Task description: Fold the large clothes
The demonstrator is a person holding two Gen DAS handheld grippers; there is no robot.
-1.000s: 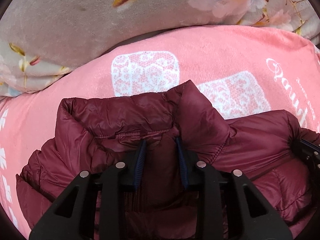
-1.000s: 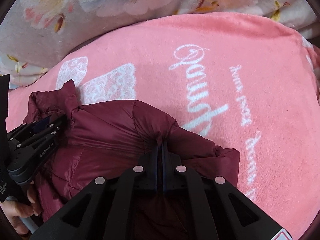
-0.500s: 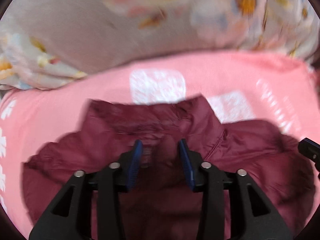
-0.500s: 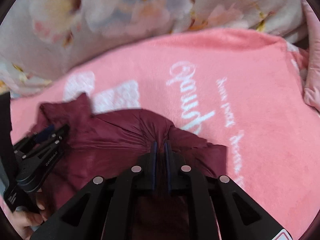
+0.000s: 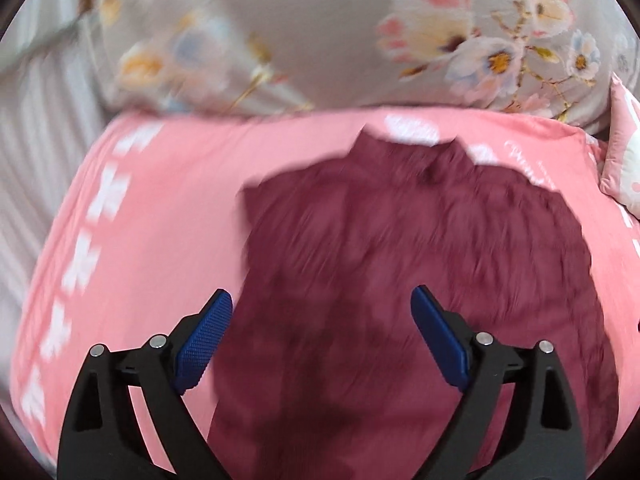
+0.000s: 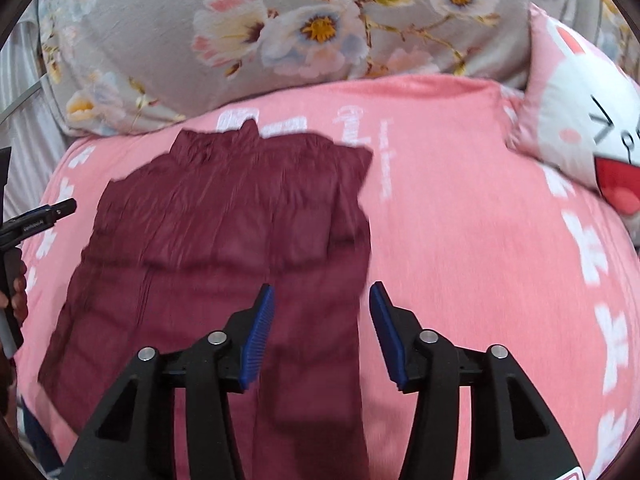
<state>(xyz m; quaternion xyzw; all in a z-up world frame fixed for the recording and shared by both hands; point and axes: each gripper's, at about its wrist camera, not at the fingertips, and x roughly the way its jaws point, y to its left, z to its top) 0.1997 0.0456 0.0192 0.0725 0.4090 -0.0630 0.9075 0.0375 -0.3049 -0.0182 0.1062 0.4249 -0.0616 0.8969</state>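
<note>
Right wrist view shows your right gripper [image 6: 322, 320] spread wide and holding nothing, hovering over the right edge of the maroon puffer jacket [image 6: 224, 240]. It lies flat on the pink blanket [image 6: 460, 200], long axis running away from you, collar at the far end. Your left gripper [image 5: 320, 332] is likewise splayed, above the jacket's lower left. White script on the blanket is too blurred to read.

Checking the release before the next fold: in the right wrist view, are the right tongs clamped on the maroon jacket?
No, the right tongs stand open above the maroon jacket, nothing between their blue pads.
</note>
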